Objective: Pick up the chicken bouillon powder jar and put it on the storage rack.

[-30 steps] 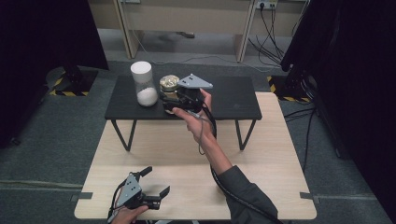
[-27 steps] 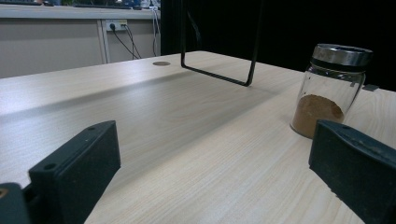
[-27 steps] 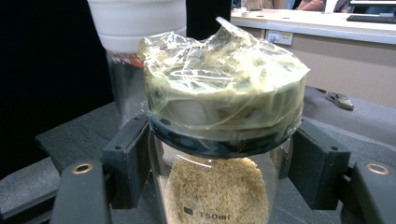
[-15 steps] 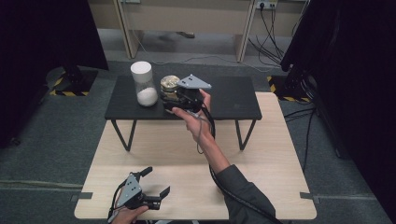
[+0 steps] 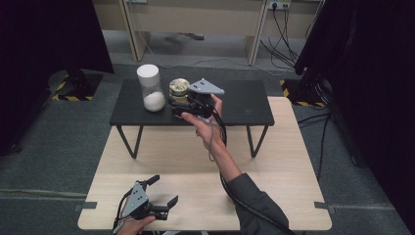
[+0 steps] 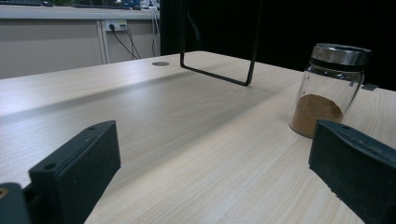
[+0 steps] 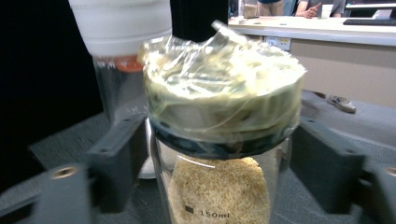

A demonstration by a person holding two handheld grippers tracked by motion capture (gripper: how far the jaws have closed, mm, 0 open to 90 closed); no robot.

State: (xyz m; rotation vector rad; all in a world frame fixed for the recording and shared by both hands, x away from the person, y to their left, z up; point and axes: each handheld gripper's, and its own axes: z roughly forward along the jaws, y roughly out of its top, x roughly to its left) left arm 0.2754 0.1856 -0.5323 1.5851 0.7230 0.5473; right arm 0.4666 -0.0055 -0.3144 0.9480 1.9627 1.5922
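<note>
In the high view the person's right forearm runs from the lower right of the frame up toward the centre, sleeve at the bottom, bare wrist bent slightly left, and the right hand point(image 5: 208, 117) wraps the right gripper point(image 5: 182, 104), whose grey three-cornered plate sits on top. The gripper points left and away, level with the black raised shelf point(image 5: 244, 105) that stands across the pale wooden table point(image 5: 274, 171). Its jaws have just been opening and now stand on either side of a small glass jar point(image 5: 178, 89), whose foil-covered lid shows at upper centre of the frame. In the right gripper view that jar point(image 7: 222, 154), holding pale yellow grain, fills the middle; a sliver of gap shows between each black pad and the glass, so the claw is spread around the jar, not pinching it. The jar stands on the shelf, just right of a taller white-lidded jar point(image 5: 150, 88) with white powder at its bottom.

At the lower left of the high view the left hand point(image 5: 129, 226) rests low on the table with the left gripper point(image 5: 163, 190) aimed right and away, jaws spread wide with nothing between them. The left gripper view shows a jar of brown powder point(image 6: 329, 91) standing on the table at the right of the frame, beyond the right-hand jaw.
</note>
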